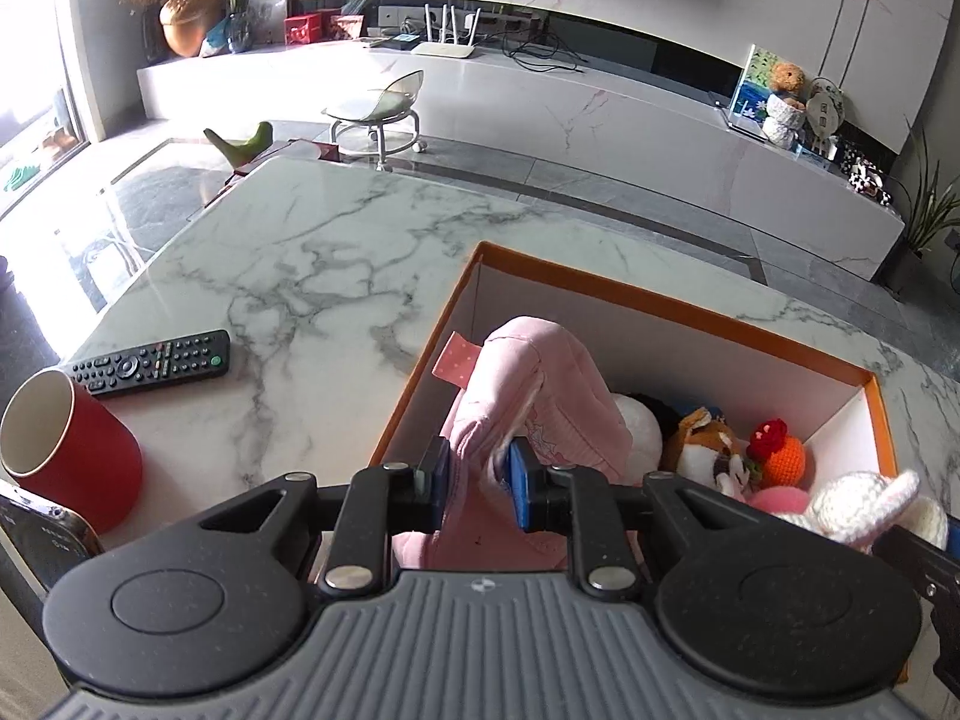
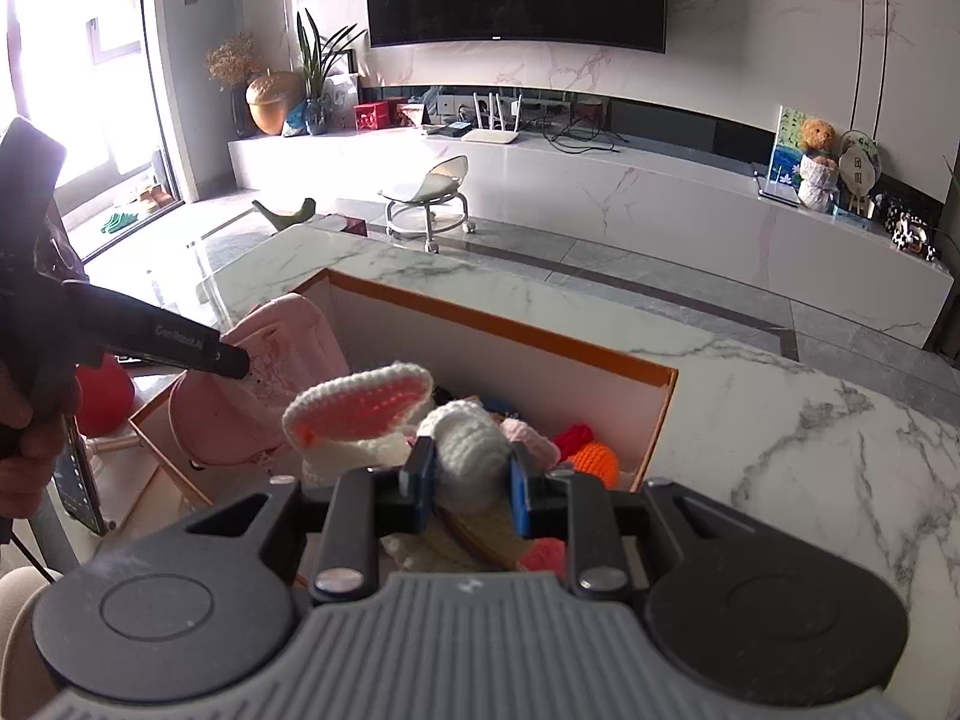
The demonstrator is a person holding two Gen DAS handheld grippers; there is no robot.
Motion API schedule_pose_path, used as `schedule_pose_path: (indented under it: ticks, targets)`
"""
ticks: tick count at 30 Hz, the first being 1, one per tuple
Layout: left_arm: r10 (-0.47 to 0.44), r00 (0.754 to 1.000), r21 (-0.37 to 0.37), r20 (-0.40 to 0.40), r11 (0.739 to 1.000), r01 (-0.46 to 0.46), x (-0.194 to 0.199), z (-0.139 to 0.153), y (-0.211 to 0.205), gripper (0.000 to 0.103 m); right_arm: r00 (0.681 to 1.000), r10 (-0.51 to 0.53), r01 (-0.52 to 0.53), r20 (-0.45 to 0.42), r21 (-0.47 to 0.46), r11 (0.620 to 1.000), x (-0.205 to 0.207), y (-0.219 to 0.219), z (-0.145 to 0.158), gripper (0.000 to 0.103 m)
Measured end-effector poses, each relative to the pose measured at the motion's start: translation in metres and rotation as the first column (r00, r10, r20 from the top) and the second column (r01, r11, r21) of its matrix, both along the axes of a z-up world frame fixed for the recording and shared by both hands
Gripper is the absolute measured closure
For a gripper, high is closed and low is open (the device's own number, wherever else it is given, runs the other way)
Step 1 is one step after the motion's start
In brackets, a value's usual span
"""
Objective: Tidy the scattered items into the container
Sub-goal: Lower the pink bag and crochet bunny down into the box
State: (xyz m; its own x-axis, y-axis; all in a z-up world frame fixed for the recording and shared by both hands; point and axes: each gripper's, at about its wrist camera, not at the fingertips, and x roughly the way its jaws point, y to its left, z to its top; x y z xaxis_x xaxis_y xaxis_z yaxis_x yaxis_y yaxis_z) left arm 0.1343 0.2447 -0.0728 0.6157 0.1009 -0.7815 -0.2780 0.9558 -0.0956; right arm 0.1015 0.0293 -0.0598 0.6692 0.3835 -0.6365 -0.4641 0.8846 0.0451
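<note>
An orange-rimmed white box (image 1: pixel 660 295) (image 2: pixel 498 324) sits on the marble table. My left gripper (image 1: pixel 480 477) is shut on a pink garment (image 1: pixel 528 378) that hangs into the box's left end; from the right wrist view the same garment (image 2: pixel 288 330) drapes under the left gripper's finger (image 2: pixel 180 342). My right gripper (image 2: pixel 471 477) is shut on a white crocheted rabbit (image 2: pixel 465 444) with a pink-lined ear (image 2: pixel 366 402), held over the box. Inside lie an orange crocheted fruit (image 1: pixel 783 456) (image 2: pixel 594 456), a brown and white plush (image 1: pixel 708 450) and a white round toy (image 1: pixel 639 426).
A black remote (image 1: pixel 153 360) and a red paper cup (image 1: pixel 72 450) stand on the table left of the box. A phone (image 1: pixel 42 534) lies at the near left edge. Beyond the table are a wheeled stool (image 1: pixel 378 114) and a long TV bench (image 1: pixel 540 90).
</note>
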Motion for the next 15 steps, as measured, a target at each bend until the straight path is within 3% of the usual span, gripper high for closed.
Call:
schedule_pose_path:
  ticks: [7, 10, 15]
  targets:
    - [0.101, 0.994, 0.019, 0.035, 0.995, -0.102, 0.012, -0.005, 0.003, 0.079, 1.0, 0.007, -0.007, -0.03, 0.009, 1.0, 0.009, 0.0, -0.009, 0.076]
    - [0.098, 0.992, 0.088, 0.085, 0.991, -0.105, 0.01, 0.002, -0.008, 0.078, 0.999, 0.012, -0.012, -0.035, 0.01, 1.0, 0.01, 0.001, -0.01, 0.076]
    - [0.068, 0.993, 0.222, 0.091, 0.971, -0.087, 0.018, -0.002, -0.028, 0.078, 0.999, 0.018, -0.017, -0.043, 0.015, 1.0, 0.013, 0.002, -0.012, 0.076]
